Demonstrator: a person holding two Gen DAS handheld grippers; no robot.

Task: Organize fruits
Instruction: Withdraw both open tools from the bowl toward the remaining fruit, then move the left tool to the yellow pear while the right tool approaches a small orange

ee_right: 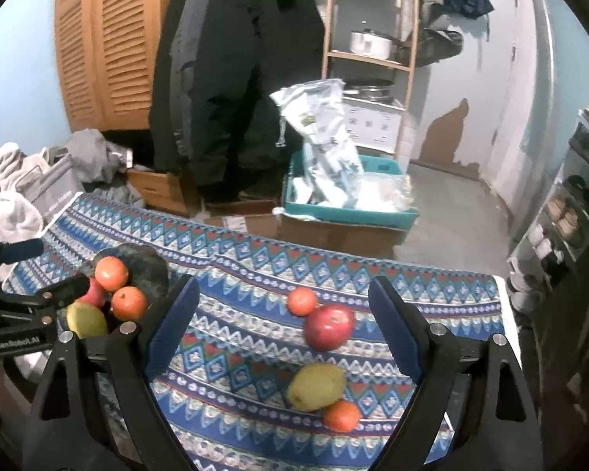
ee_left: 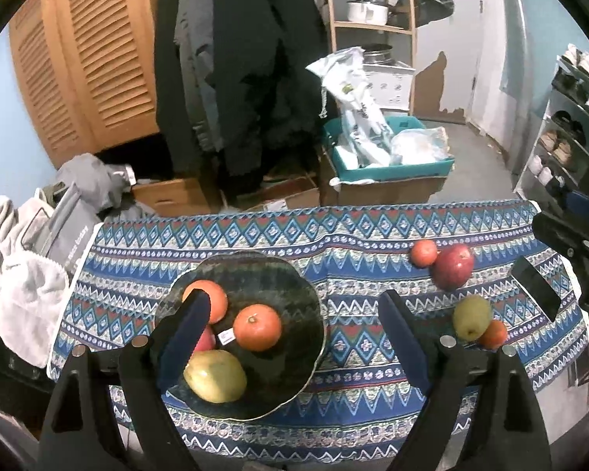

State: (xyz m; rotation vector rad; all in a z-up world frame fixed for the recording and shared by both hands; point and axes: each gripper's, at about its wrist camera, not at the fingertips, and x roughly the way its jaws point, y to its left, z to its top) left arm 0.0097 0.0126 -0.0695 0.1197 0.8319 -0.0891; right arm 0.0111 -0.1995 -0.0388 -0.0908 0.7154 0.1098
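Observation:
A dark glass bowl (ee_left: 294, 294) on the patterned cloth holds two oranges (ee_left: 257, 326), a yellow-green mango (ee_left: 215, 376) and a partly hidden red fruit (ee_left: 205, 339). My left gripper (ee_left: 294, 306) is open and empty above the bowl. To the right on the cloth lie a red apple (ee_right: 329, 326), a small orange (ee_right: 302, 301), a green-yellow mango (ee_right: 316, 386) and another orange (ee_right: 341, 415). My right gripper (ee_right: 284, 294) is open and empty above them. The bowl (ee_right: 149, 267) also shows in the right wrist view at the left.
The table cloth (ee_left: 373, 231) ends at a far edge. Beyond it stand cardboard boxes, a teal bin (ee_left: 392, 165) with bags, hanging coats and a shelf. Laundry (ee_left: 19, 267) lies at the left. A shoe rack (ee_left: 569, 125) stands at the right.

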